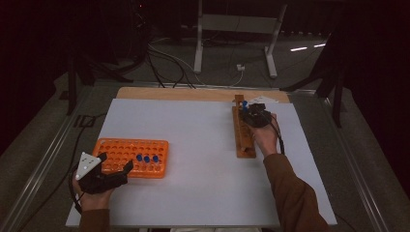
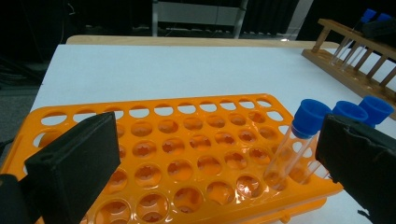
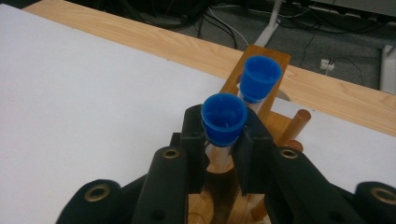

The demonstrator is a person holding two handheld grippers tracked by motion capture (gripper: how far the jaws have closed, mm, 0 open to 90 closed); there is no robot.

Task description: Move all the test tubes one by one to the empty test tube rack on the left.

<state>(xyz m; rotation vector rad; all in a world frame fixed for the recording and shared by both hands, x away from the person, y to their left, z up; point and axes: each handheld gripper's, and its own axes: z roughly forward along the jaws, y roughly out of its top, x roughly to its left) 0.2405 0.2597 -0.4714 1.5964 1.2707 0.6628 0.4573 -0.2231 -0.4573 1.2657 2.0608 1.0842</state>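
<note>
**Right gripper pinches capped tube in wooden rack; left gripper spread at orange rack**

Right gripper [image 3: 223, 140] has its jaws pressed onto a blue-capped tube [image 3: 223, 119], just under the cap, tube sitting upright in the wooden rack [image 1: 243, 135] at the table's far right. A second capped tube [image 3: 259, 78] stands just beyond it in the same rack, close, not touching the jaws. A wooden peg [image 3: 295, 125] of the rack rises just right of the gripped tube. In the high view the right gripper [image 1: 255, 117] covers the rack's far end.

Left gripper [image 1: 112, 171] is spread wide, holding nothing, at the near edge of the orange rack [image 1: 128, 147], near left on the white table [image 1: 193, 145]. Three blue-capped tubes [image 2: 299, 140] stand in the orange rack's near-right holes, right beside the left gripper's right jaw, which partly hides two of them. Other holes look empty. Cables [image 1: 164, 58] and a stand's legs [image 1: 270, 48] lie on the floor beyond the table.
</note>
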